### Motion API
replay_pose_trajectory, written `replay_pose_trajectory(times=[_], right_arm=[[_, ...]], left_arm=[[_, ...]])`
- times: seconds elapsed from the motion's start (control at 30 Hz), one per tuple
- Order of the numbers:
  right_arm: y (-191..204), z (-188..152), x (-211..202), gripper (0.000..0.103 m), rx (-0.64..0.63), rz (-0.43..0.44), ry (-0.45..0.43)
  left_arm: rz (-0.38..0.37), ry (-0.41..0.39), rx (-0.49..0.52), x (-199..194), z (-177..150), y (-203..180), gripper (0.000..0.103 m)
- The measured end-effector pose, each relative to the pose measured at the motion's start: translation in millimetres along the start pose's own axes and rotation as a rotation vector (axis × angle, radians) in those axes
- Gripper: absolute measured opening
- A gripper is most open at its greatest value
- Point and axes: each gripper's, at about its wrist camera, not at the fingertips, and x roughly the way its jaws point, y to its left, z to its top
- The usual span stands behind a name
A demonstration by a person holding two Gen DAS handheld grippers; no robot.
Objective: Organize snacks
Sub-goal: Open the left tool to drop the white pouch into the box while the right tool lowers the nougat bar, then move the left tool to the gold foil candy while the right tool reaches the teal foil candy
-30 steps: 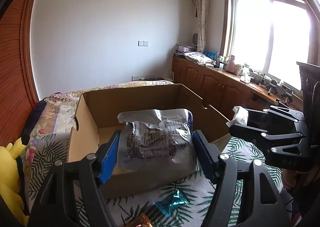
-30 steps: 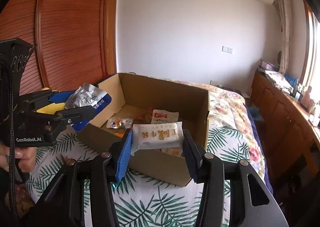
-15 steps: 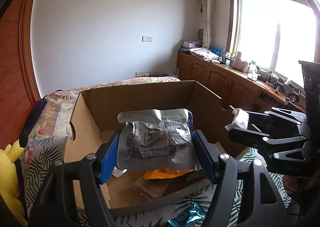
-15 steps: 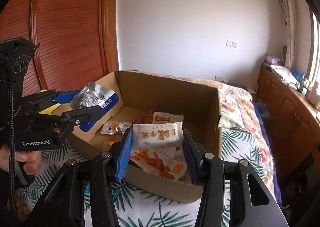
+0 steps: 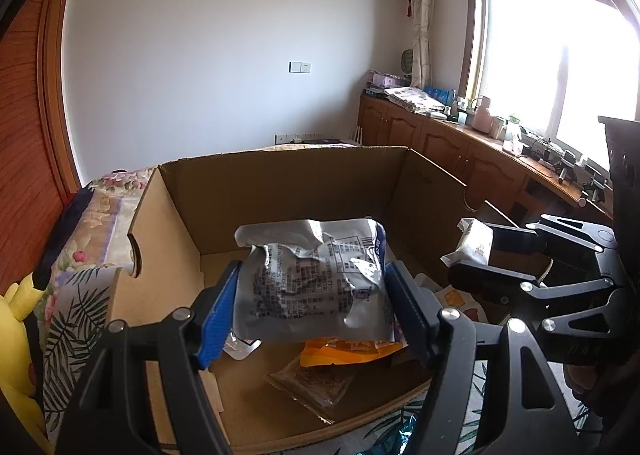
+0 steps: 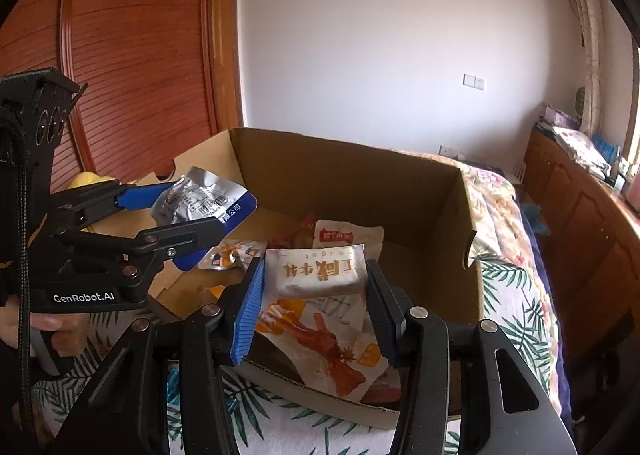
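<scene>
My left gripper (image 5: 312, 309) is shut on a crinkled silver snack bag (image 5: 308, 279) and holds it above the open cardboard box (image 5: 280, 183); it also shows in the right wrist view (image 6: 188, 215). My right gripper (image 6: 314, 301) is shut on a white nougat packet (image 6: 316, 269) over the box (image 6: 360, 163); it also shows in the left wrist view (image 5: 468, 255). Several snack packs lie inside the box, among them an orange-printed bag (image 6: 332, 347), a white and red packet (image 6: 344, 233), an orange pack (image 5: 344, 351) and a brown pack (image 5: 312, 383).
The box stands on a bed with a palm-leaf cover (image 6: 512, 295). A yellow plush toy (image 5: 16, 339) lies at the left. A blue wrapped candy (image 5: 384, 443) lies in front of the box. Wooden cabinets (image 5: 440, 143) run under the window; a wooden wardrobe (image 6: 120, 55) stands behind.
Both grippers have moved forward over the box with their packets still held. The box interior and the snacks inside have come into view.
</scene>
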Motion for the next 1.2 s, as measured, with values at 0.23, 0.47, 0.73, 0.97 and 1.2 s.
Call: replay_pose_trajectory(times=[0.23,0.47,0.73,0.97,1.2], right_arm=[[1,0,6,0.053,-0.005,0.003,0.012],[5,-1,7,0.055,-0.012,0.011,0.016],[12,0,4,0.066,-0.031,0.022,0.018],[10,-1,6,0.068,0.002,0.011,0.033],[25,-9,-25,0.068,-0.002,0.019,0.005]], left_arm=[[0.007,0.002,-0.001,3,0,0,0.074],[0.020,-0.020,-0.001,-4,2,0,0.074],[0.038,-0.026,0.012,-24,1,-4,0.075],[0.056,-0.039,0.026,-54,-7,-7,0.075],[0.062,-0.028,0.038,-81,-27,-10,0.076]])
